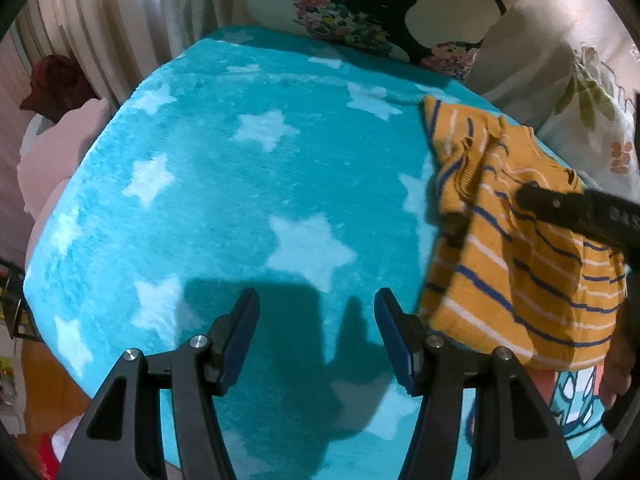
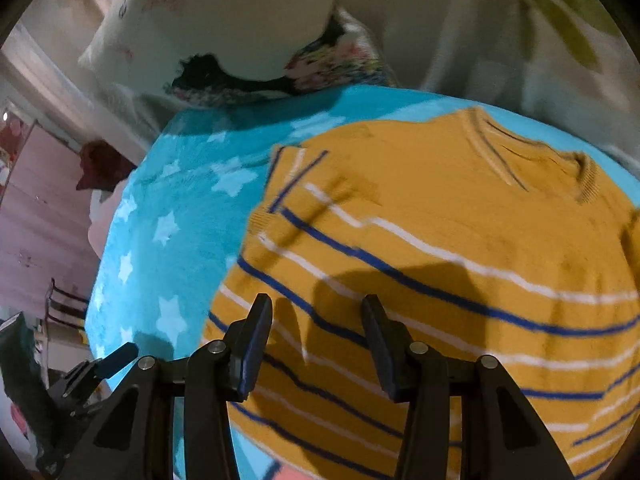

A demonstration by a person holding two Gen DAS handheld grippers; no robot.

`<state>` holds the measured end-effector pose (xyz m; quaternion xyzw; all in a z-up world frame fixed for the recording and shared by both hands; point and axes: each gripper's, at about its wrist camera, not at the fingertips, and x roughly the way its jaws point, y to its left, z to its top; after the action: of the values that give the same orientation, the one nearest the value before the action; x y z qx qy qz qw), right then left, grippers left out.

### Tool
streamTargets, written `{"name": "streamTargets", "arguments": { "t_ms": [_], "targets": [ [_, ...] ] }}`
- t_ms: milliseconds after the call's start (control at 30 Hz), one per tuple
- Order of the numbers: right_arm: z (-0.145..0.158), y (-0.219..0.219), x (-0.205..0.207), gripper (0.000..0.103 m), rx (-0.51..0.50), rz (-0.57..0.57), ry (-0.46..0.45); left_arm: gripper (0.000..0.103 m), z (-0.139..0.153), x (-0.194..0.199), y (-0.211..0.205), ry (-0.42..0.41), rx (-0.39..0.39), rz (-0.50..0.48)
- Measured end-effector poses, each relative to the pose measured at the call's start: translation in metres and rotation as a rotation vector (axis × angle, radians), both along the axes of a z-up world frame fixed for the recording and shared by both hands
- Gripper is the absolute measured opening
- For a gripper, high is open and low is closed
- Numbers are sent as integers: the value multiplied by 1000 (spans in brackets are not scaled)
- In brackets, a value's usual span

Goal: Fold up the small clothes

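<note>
Sweater: yellow striped sweater [image 2: 440, 264] lay rumpled at the right of the blanket [image 1: 224, 184]
Left gripper [image 1: 316, 332]: jaws apart, empty
Right gripper [image 2: 316, 344]: jaws apart, seemingly above the knit
Advice: pinch hem corners, spread flat first

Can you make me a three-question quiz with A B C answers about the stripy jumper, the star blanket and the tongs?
1. Where does the mustard sweater lie?
A. on the turquoise star blanket
B. on the floor
C. on a hanger

2. What colour are the sweater's stripes?
A. red and green
B. blue and white
C. black and pink

3. How are the left tongs?
A. shut on the sweater
B. shut on the blanket
C. open, holding nothing

Answers:
1 A, the sweater rests on the blanket, toward its right side in the left wrist view.
2 B, blue and white lines cross the mustard knit.
3 C, only bare blanket shows between the spread fingers. The right tongs are also open, above the sweater.
</note>
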<state>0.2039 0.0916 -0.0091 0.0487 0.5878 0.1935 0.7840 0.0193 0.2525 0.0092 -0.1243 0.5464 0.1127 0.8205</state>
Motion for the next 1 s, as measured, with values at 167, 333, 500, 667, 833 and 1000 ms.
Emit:
{"name": "streamTargets", "arguments": {
  "t_ms": [167, 333, 500, 667, 833, 1000],
  "targets": [
    [-13, 32, 24, 52, -79, 25, -10, 59, -4, -2, 12, 10, -17, 4],
    [-19, 51, 40, 53, -99, 34, -1, 59, -5, -4, 22, 15, -15, 6],
    [-22, 71, 43, 61, -142, 57, -4, 60, -8, -7, 33, 26, -10, 19],
    [-24, 79, 42, 67, -175, 66, -6, 60, -11, -6, 38, 36, -6, 19],
    [-23, 80, 44, 70, -178, 55, 8, 60, -14, -4, 41, 47, -9, 13],
    [-21, 86, 40, 75, -185, 52, 21, 60, -18, 0, 43, 59, -10, 6]
  ]
}}
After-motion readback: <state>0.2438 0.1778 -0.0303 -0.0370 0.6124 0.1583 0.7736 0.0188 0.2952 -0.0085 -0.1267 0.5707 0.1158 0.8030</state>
